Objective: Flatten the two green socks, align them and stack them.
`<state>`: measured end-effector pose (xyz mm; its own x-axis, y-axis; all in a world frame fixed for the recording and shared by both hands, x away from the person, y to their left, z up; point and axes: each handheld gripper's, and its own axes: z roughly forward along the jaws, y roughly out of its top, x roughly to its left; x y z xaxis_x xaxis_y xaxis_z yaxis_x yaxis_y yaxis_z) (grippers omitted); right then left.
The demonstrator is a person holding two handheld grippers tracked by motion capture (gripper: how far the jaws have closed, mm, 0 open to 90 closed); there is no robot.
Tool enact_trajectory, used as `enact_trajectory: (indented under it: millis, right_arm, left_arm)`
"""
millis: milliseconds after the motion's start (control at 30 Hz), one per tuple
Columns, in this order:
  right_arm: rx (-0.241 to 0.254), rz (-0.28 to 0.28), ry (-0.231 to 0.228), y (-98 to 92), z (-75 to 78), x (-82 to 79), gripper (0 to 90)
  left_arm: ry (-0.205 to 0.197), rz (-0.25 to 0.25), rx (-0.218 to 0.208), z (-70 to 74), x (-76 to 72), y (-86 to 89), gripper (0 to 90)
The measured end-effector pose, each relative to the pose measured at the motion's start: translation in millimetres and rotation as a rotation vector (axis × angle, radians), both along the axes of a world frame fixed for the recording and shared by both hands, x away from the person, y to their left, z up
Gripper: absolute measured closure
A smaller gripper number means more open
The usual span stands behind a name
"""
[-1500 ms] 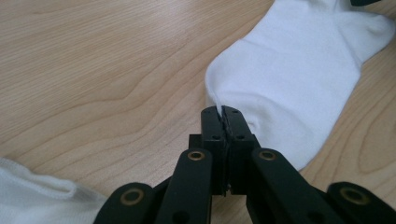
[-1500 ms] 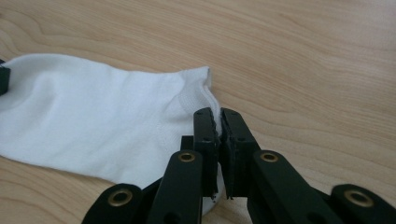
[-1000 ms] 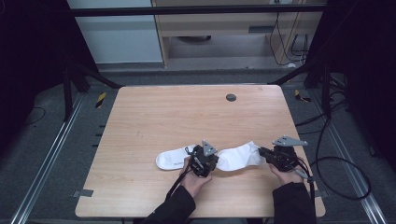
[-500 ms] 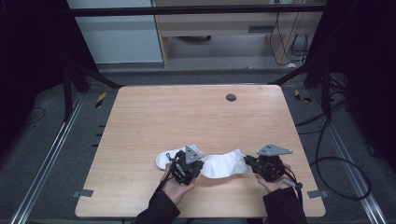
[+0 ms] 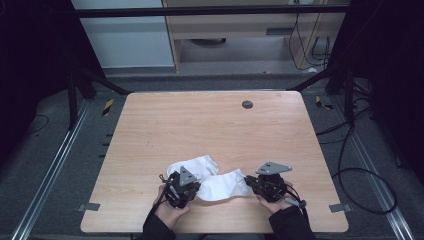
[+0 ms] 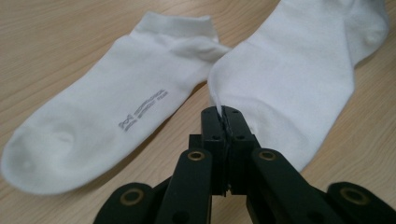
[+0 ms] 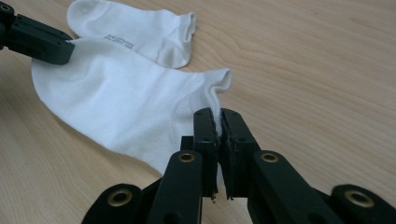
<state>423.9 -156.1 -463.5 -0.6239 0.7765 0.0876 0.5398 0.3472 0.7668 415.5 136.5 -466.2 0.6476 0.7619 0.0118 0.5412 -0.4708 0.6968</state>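
Observation:
Two white ankle socks are on the wooden table (image 5: 210,120). One sock with a small grey print (image 6: 107,121) lies flat near the front middle (image 5: 192,166), its cuff toward the other sock (image 7: 135,32). The second sock (image 5: 225,184) is stretched between both grippers, just in front of the first. My left gripper (image 5: 196,188) is shut on the edge of one end of it (image 6: 223,116). My right gripper (image 5: 248,183) is shut on its cuff edge (image 7: 218,116). The held sock's body (image 7: 126,107) spreads over the wood (image 6: 289,79).
A dark round hole (image 5: 247,104) sits in the table's far part. The near table edge runs close under both hands. Black frame legs and cables stand around the table, with a cabinet (image 5: 235,30) behind it.
Both hands have moved left and toward the near edge, dragging the held sock with them. It now lies close in front of the flat sock, which has stayed put.

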Motion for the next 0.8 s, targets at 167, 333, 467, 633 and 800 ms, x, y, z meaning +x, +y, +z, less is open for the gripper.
enact_trajectory:
  millis: [167,333,467,633,800]
  right_arm:
    - [-0.018,0.022,0.033,10.8,-9.2,-1.8,85.3]
    - [-0.025,0.025,0.045,14.3,-16.1,-1.6,84.8]
    - [-0.032,0.029,0.062,15.9,-20.4,-2.0,84.6]
    - [-0.050,0.037,0.066,18.1,-23.5,-2.2,83.4]
    - [-0.057,0.034,0.079,16.9,-27.1,-2.6,80.8]
  left_arm:
    - [0.017,0.015,-0.008,-4.1,2.2,11.0,88.4]
    - [0.040,0.006,0.012,-12.1,-0.9,9.0,88.4]
    - [0.055,0.004,0.032,-17.1,-1.7,10.0,88.3]
    - [0.053,0.007,0.041,-20.3,-1.4,10.1,87.1]
    - [0.045,0.014,0.038,-22.0,0.6,12.1,79.2]
